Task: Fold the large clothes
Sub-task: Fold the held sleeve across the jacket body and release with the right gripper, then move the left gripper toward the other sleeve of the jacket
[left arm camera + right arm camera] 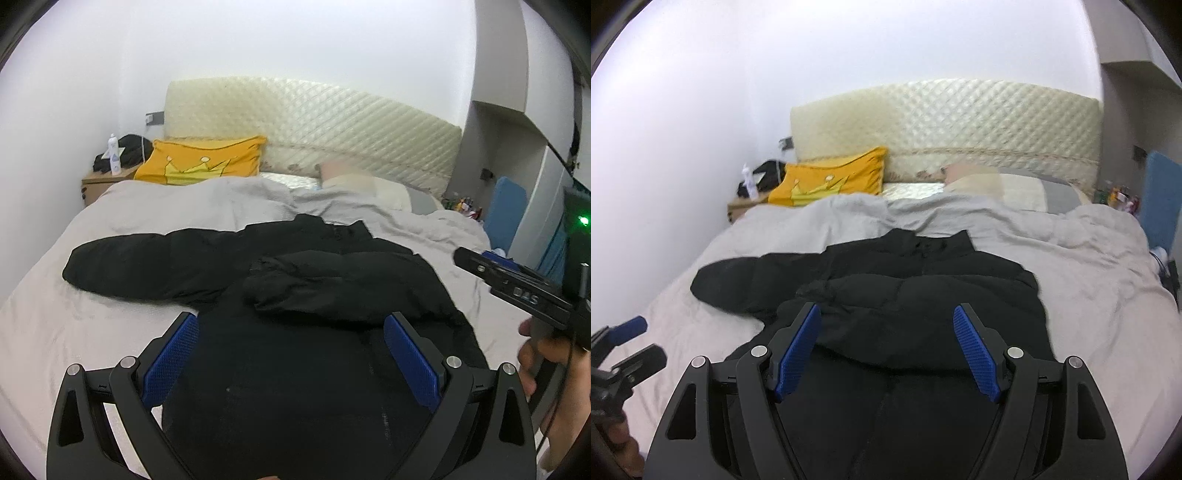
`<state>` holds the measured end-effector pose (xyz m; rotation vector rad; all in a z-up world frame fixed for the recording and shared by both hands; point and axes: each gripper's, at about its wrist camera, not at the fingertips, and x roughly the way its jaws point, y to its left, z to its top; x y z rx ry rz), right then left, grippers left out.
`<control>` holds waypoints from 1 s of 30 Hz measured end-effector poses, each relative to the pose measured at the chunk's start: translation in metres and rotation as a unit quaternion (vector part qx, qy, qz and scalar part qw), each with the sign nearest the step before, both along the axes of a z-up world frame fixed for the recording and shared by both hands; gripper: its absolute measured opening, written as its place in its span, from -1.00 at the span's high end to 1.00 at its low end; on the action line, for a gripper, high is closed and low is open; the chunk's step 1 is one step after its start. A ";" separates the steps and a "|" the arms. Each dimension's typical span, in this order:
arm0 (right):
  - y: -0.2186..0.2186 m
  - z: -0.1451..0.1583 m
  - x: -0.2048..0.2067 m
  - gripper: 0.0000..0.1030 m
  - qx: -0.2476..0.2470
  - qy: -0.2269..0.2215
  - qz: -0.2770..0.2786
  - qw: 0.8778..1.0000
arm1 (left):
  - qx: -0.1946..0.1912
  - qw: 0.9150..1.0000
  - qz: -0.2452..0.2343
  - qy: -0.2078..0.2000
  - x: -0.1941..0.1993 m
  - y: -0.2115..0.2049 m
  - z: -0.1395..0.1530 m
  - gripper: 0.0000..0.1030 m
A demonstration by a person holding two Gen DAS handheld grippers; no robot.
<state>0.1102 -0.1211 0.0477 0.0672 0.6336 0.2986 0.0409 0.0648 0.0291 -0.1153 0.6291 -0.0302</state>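
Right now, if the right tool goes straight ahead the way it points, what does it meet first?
Most likely the black jacket: the right tool stands open and empty, aimed at the sleeve folded across the jacket's chest. Depth is unclear, so contact could come lower on the body.

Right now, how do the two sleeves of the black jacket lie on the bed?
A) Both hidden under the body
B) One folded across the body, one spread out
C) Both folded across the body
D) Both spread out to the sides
B: on the black jacket, one sleeve lies across the body, while the other sleeve stretches out over the grey bed cover.
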 end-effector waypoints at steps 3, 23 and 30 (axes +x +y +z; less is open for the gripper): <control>-0.019 0.008 -0.020 -0.43 0.004 -0.014 -0.012 1.000 | 0.009 1.000 -0.006 -0.008 -0.008 -0.013 0.005 -0.95; -0.088 0.012 -0.123 -0.51 0.011 -0.092 -0.052 0.994 | 0.000 0.999 -0.033 -0.026 -0.025 -0.039 -0.009 -0.95; -0.091 -0.007 -0.146 -0.55 0.007 -0.100 -0.056 0.993 | -0.016 0.998 -0.059 -0.028 -0.026 -0.034 -0.022 -0.95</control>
